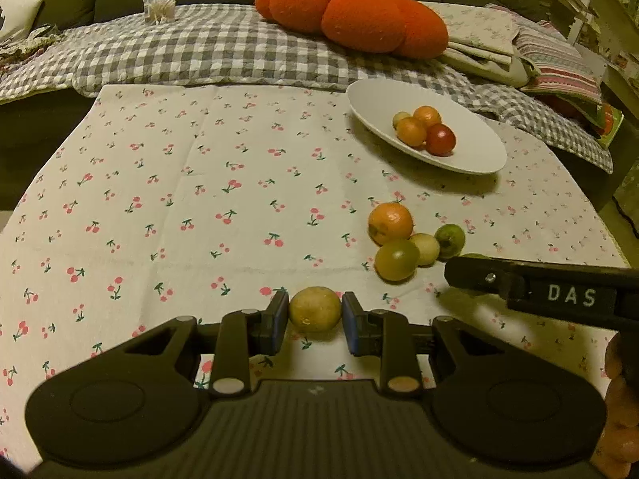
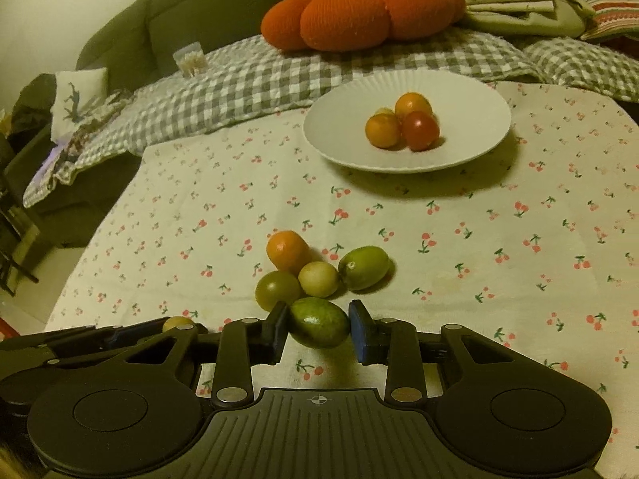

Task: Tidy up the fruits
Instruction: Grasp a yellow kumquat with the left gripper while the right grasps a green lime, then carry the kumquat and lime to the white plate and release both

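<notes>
Our left gripper (image 1: pixel 314 321) is clamped on a yellowish fruit (image 1: pixel 314 308) and our right gripper (image 2: pixel 318 329) on a green fruit (image 2: pixel 319 321). Beyond them four loose fruits (image 2: pixel 317 269) cluster on the cherry-print cloth (image 2: pixel 479 239); farther off, the white plate (image 2: pixel 471 99) carries four more.

An orange pumpkin-shaped cushion (image 1: pixel 351 16) lies at 12 o'clock on a gingham blanket (image 1: pixel 207 56), with 1 clear jar (image 1: pixel 159 4), perhaps of toothpicks, at 10 o'clock.
</notes>
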Motion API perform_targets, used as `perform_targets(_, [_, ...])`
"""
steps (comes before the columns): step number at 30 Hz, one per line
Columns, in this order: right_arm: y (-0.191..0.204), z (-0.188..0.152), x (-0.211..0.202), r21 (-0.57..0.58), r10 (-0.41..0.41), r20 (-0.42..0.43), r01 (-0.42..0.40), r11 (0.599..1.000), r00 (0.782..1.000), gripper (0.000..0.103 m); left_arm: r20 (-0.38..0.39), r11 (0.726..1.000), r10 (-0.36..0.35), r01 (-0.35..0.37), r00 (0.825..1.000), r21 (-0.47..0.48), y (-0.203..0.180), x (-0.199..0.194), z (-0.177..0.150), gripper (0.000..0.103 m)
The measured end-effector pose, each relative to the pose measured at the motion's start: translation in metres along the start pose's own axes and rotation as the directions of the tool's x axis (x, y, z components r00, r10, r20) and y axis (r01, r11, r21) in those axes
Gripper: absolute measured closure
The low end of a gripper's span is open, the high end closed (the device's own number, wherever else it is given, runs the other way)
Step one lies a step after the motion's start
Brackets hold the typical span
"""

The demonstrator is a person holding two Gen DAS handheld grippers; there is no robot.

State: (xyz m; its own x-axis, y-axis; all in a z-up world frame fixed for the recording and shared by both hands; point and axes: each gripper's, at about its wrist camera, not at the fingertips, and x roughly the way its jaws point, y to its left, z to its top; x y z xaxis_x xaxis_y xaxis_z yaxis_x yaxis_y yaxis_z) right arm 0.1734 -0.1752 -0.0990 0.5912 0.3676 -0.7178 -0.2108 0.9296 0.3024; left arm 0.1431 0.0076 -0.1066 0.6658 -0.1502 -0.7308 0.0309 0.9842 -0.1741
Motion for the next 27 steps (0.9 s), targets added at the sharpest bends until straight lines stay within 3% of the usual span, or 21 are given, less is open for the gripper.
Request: perform_targets(27, [-0.023,0.025,-0.044,0.035,-0.006,0.102,0.002,0.999,0.995,0.072,0.078,0.999,-0.026,0.023,0.997,0.038,-0.025,-0.012,0.035,0.076])
